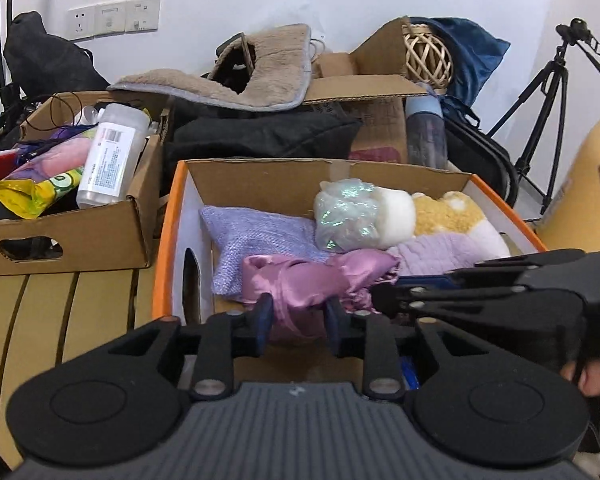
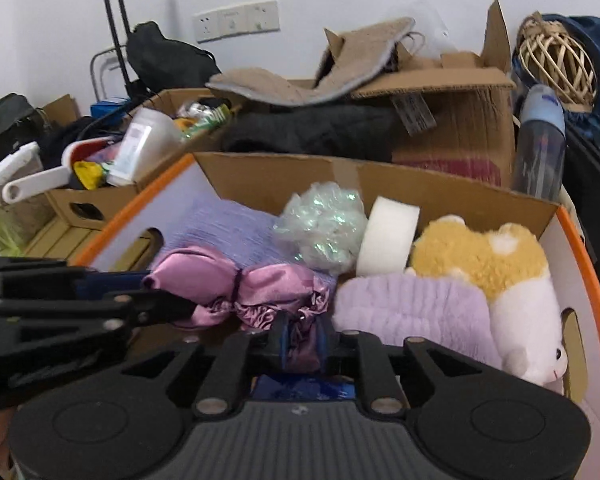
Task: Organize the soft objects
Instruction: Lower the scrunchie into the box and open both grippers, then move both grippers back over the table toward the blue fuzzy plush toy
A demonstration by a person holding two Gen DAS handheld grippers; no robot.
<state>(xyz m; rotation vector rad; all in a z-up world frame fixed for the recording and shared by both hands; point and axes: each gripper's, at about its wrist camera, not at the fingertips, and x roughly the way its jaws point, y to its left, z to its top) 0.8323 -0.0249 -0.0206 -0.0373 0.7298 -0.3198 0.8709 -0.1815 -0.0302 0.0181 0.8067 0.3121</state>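
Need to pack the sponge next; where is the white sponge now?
In the orange-rimmed box, at the back wall, the white sponge stands between the iridescent pouf and the plush toy.

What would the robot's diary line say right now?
both grippers | around pink satin cloth | over orange-edged box | plush inside

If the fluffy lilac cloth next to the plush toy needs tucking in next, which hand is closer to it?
Probably the right gripper. In its view the lilac cloth lies just right of its fingertips, beside the plush toy. The left gripper sits further left, at the other end of the pink satin cloth, which lies between both grippers' fingers.
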